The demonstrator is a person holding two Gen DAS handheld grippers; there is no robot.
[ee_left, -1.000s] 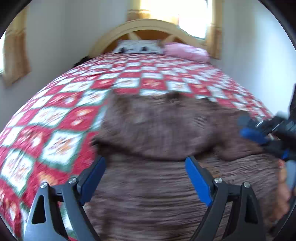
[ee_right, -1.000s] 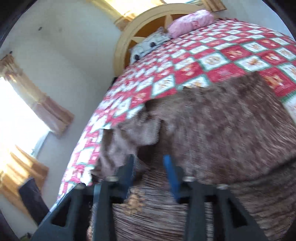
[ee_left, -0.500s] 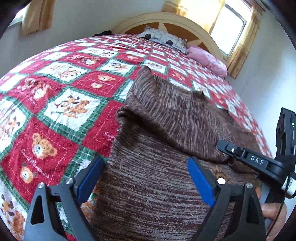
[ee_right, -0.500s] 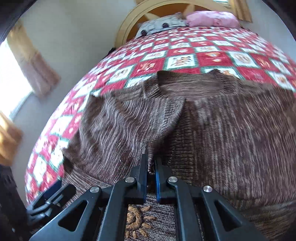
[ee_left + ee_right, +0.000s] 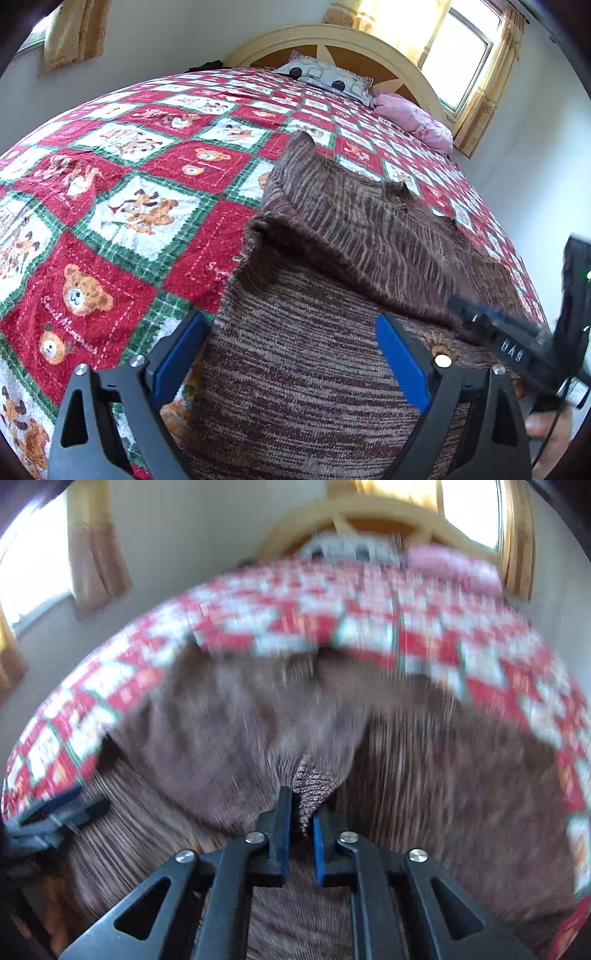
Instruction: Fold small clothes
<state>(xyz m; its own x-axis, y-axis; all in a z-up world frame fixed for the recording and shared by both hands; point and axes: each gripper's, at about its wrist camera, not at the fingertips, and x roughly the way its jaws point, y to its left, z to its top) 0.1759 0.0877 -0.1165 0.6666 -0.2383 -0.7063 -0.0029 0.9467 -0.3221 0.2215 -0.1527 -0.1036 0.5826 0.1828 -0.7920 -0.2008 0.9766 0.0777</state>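
Observation:
A brown knit sweater (image 5: 314, 387) lies flat on the quilted bed, with one sleeve (image 5: 369, 236) folded across its body. My left gripper (image 5: 290, 321) hovers open and wide above the sweater's lower body, holding nothing. My right gripper (image 5: 301, 805) points down at the sleeve cuff (image 5: 314, 782). Its jaws are opening, a narrow gap shows, and the cuff still sits between the pads. In the left wrist view the right gripper (image 5: 461, 310) comes in from the right edge, tip at the folded sleeve. The right wrist view is blurred; the left gripper (image 5: 62, 805) shows at its left.
The red, white and green teddy-bear quilt (image 5: 129, 166) covers the whole bed. A patterned pillow (image 5: 328, 79) and a pink pillow (image 5: 413, 118) lie by the arched headboard (image 5: 332, 37). White walls and curtained windows surround the bed. A hand (image 5: 543, 424) holds the right gripper.
The right gripper carried the sleeve over the sweater's body, shut on its cuff, and now its jaws have parted a little. The left gripper rolled, sank slightly, then kept still.

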